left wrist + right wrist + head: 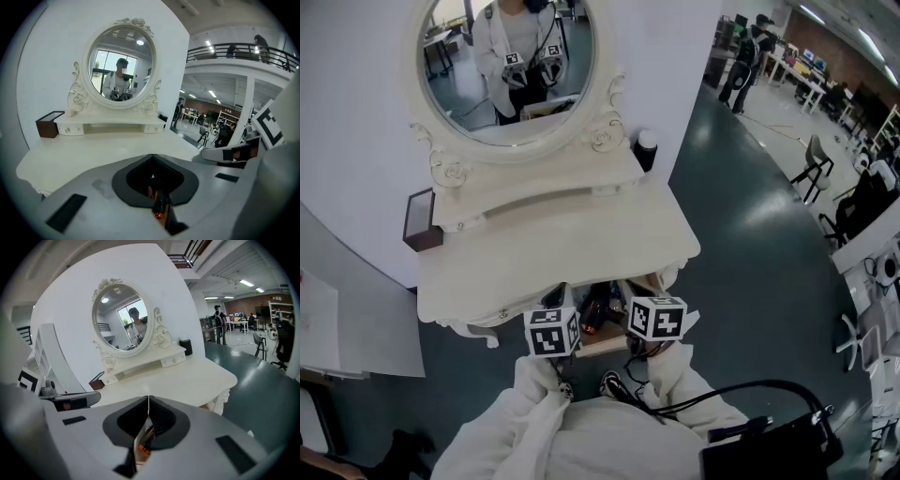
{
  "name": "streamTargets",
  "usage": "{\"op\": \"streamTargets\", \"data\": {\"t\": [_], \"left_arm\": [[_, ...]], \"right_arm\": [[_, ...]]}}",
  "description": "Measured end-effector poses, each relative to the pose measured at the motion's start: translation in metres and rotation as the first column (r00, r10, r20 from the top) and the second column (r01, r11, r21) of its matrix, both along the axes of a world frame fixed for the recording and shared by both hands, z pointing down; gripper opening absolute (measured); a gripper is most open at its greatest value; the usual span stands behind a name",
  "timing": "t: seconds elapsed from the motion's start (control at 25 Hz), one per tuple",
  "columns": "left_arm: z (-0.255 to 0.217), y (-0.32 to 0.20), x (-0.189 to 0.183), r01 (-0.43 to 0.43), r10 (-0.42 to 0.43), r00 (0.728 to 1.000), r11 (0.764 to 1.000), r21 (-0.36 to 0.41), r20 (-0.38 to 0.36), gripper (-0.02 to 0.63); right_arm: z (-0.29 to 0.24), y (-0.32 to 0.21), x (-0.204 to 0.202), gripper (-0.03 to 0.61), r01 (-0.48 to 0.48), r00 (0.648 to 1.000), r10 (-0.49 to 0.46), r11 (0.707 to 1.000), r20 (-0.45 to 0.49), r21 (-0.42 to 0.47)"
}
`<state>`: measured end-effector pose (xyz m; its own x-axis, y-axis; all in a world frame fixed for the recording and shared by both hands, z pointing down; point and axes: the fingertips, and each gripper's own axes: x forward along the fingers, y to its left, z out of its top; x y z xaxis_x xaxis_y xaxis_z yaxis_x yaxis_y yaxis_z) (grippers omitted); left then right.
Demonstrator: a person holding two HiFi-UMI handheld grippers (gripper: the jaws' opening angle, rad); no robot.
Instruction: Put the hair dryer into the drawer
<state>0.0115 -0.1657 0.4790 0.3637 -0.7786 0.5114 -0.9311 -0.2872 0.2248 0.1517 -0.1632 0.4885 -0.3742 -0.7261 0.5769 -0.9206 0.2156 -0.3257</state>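
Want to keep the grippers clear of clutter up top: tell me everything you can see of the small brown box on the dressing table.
The box is small, rectangular, dark brown, wood-like, with thin walls and seemingly an open top; no contents show. It stands upright at the left end of the tabletop, beside the left end of the raised shelf under the mirror, close to the wall. Whether it touches either cannot be told.

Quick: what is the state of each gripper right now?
Left grey two-jaw gripper: closed, tips together; whether it grips anything cannot be told.
Right grey two-jaw gripper: closed, tips together; nothing seen gripped.
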Motion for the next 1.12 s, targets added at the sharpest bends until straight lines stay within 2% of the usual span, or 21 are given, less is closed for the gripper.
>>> {"op": "streamTargets", "data": {"t": [0.24, 0.44, 0.8, 1.12], "left_arm": [[-0.009, -0.002, -0.016, -0.034, 0.034, 0.999, 0.999, 0.02, -0.011, -0.005], [-0.013, 0.003, -0.024, -0.039, 0.039, 0.999, 0.999, 0.027, -0.01, -0.005], [-0.012, 0.013, -0.024, -0.039, 0.039, 0.999, 0.999, 0.026, -0.017, -0.005], [-0.009, 0.013, -0.027, -0.024, 0.025, 0.999, 1.0, 0.019, -0.028, -0.005]], "right_arm": [[-0.013, 0.009, -0.01, 0.064, -0.043, 0.998, 0.045, 0.998, -0.039, 0.048], [-0.009, 0.018, -0.013, 0.064, -0.062, 0.997, 0.063, 0.998, -0.042, 0.027], [-0.015, 0.025, -0.016, 0.061, -0.048, 0.995, 0.052, 0.998, -0.084, 0.049], [-0.013, 0.025, -0.009, 0.061, -0.076, 0.994, 0.078, 0.997, -0.077, 0.035]]}}
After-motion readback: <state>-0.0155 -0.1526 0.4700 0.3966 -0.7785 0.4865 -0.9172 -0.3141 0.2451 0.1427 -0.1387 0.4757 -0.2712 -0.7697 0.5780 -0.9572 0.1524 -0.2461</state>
